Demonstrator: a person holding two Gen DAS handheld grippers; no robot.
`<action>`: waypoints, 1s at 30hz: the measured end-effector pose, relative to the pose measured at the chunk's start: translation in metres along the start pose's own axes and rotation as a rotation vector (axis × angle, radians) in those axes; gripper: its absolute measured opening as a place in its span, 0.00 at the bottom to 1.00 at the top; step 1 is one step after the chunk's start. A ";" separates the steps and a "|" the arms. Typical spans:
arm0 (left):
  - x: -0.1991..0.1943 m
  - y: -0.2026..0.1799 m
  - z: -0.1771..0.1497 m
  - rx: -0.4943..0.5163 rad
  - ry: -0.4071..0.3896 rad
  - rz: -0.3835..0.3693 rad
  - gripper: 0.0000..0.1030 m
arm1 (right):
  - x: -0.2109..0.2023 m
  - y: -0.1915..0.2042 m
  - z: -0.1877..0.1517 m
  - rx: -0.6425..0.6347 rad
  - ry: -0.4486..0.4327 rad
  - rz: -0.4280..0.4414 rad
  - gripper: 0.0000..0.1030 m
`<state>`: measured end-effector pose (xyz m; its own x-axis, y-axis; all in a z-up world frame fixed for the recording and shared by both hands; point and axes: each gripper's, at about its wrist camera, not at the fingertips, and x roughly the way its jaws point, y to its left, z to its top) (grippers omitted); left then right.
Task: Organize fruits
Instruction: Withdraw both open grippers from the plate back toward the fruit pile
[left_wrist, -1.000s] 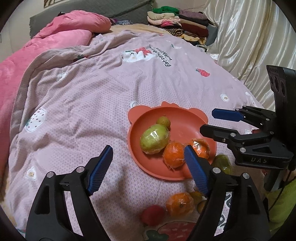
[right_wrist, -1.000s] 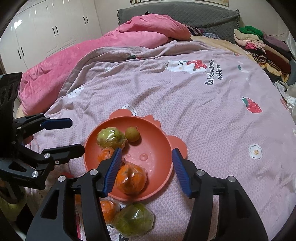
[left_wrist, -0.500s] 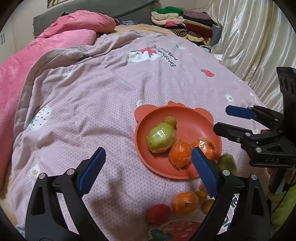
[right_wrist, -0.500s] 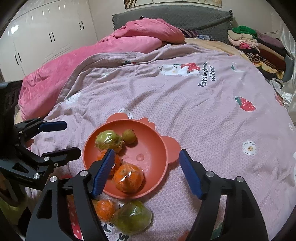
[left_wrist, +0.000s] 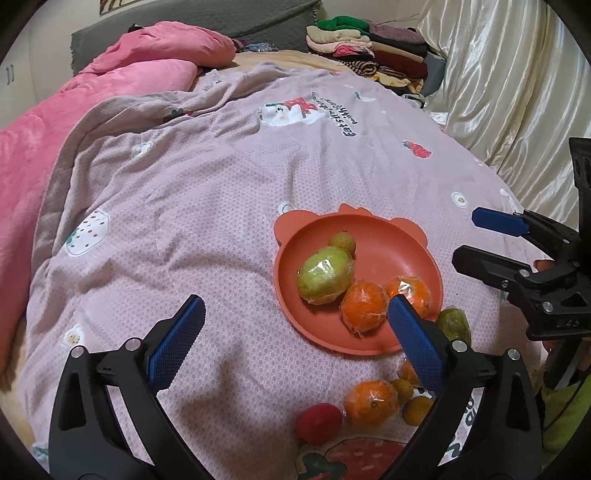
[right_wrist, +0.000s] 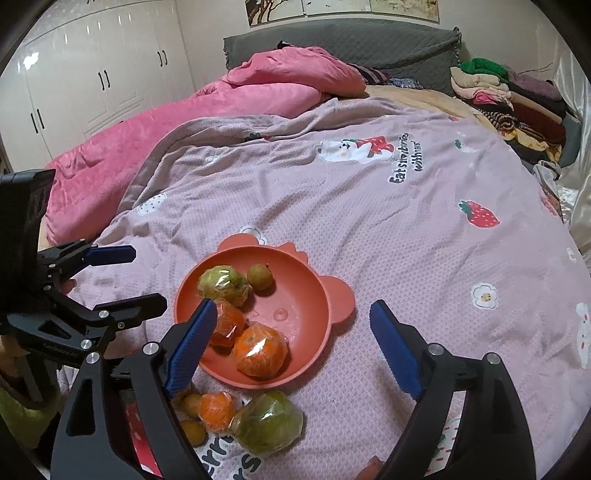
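Change: both tongs have drawn back from the plate since the earlier pictures, so more of the blanket and the loose fruit near the cameras now shows; the fruit itself lies as it did.
Bed: a lilac blanket (left_wrist: 207, 206) printed with strawberries, flowers and a bear covers it, with a pink quilt (right_wrist: 207, 110) bunched along the far side.
Clothes: a folded stack (right_wrist: 517, 99) sits at the far corner by the headboard.
Left tongs (left_wrist: 291, 332): held above the blanket, blue pads wide apart, holding nothing; the right-hand pad overlaps the plate's near rim in the left wrist view.
Right tongs (right_wrist: 291, 343): also spread wide and empty, one pad in front of the plate's oranges, the other over bare blanket.
Plate (right_wrist: 306, 280): an orange-red dish with small ears, resting flat on the blanket between the two tongs.
Fruit on plate: a wrapped green fruit (left_wrist: 325, 275) touches a small brownish fruit (left_wrist: 341, 240) behind it; two wrapped oranges (left_wrist: 364, 305) lie side by side at the near rim.
Fruit off plate: a second wrapped green fruit (right_wrist: 267, 421) lies just beside the plate's near edge, next to a wrapped orange (right_wrist: 216, 408) and a few small yellow-brown fruits (right_wrist: 190, 404).
Red fruit (left_wrist: 318, 422): lies on the blanket beside another loose orange (left_wrist: 371, 402).
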<state>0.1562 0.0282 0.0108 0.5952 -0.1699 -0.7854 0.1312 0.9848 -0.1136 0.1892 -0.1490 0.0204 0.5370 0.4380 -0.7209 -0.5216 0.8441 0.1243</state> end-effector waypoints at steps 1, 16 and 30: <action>-0.001 0.000 0.000 -0.002 -0.003 0.000 0.90 | -0.002 0.000 0.000 0.000 -0.003 0.000 0.84; -0.024 0.002 -0.002 -0.015 -0.051 -0.012 0.90 | -0.023 0.009 -0.001 -0.007 -0.020 -0.010 0.92; -0.049 -0.001 -0.007 -0.022 -0.108 0.008 0.90 | -0.050 0.009 -0.009 -0.008 -0.049 -0.020 0.92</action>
<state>0.1212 0.0356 0.0452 0.6784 -0.1640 -0.7162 0.1097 0.9865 -0.1220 0.1519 -0.1658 0.0517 0.5795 0.4356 -0.6888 -0.5154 0.8506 0.1043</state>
